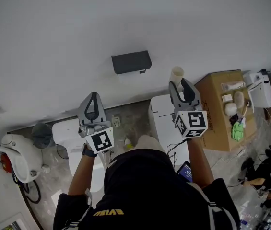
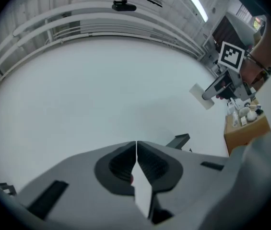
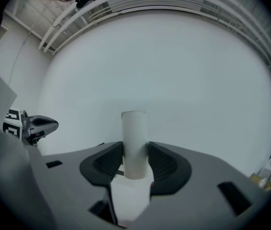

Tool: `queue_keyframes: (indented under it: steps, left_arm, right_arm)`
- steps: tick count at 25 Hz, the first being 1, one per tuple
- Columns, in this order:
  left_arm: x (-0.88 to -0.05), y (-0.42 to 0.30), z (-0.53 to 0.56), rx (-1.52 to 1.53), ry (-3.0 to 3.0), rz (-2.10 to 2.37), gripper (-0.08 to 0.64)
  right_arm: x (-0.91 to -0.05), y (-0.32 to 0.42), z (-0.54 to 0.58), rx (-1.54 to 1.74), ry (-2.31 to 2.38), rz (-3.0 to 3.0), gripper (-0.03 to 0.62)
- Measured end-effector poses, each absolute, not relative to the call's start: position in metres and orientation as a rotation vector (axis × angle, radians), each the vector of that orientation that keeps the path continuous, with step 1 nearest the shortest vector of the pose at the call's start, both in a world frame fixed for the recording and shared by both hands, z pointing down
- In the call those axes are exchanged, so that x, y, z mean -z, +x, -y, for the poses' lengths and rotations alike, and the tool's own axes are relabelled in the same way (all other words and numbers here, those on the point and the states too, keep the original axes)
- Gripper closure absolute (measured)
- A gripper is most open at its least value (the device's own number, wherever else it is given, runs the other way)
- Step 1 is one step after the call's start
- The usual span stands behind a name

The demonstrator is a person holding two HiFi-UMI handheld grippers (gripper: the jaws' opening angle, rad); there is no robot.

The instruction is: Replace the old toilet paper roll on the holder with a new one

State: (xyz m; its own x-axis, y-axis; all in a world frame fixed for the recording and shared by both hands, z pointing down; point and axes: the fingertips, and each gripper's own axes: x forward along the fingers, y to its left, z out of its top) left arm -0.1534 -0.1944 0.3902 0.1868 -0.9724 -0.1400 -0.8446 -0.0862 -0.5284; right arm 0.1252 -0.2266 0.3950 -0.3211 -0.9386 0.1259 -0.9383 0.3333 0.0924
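Head view looks steeply down on a person facing a pale wall [image 1: 125, 18], with a hand-held gripper in each hand. The right hand-held gripper [image 1: 180, 85] is clamped on a bare cardboard tube [image 1: 177, 74], the core of the old roll. The tube stands upright out of the jaws, clear of the wall. Right gripper view shows both pads pressing its sides, with its open end up.

The dark holder [image 1: 131, 62] is fixed to the wall at about 10 o'clock from that gripper and 1 o'clock from the left hand-held gripper [image 1: 94, 96], apart from both. Left gripper view shows that gripper's jaws fully together with nothing between them, aimed at the wall. The holder shows just past them at 1 o'clock.

A cardboard box [image 1: 217, 123] holding white items sits on the floor at 4 o'clock from the right gripper. A white toilet [image 1: 65, 133] lies at 6 o'clock, below the left one.
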Motion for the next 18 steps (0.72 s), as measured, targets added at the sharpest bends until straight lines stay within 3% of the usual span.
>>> queue_keyframes:
  steps: [4,12,18]
  left_arm:
    - [-0.377,-0.149,0.166,0.294,-1.993,-1.729,0.549]
    - [-0.35,-0.132,0.118,-0.121,-2.157,-2.018,0.551]
    - [-0.336,-0.106,0.07,-0.092,-2.159,-2.042,0.551]
  right_arm:
    - [-0.378,0.135,0.217,0.032,1.7,2.492,0.425]
    - [-0.37,0.154,0.19,0.037,1.492,2.642,0.425]
    - [-0.362,0.189,0.155,0.05,1.439,2.667,0.425]
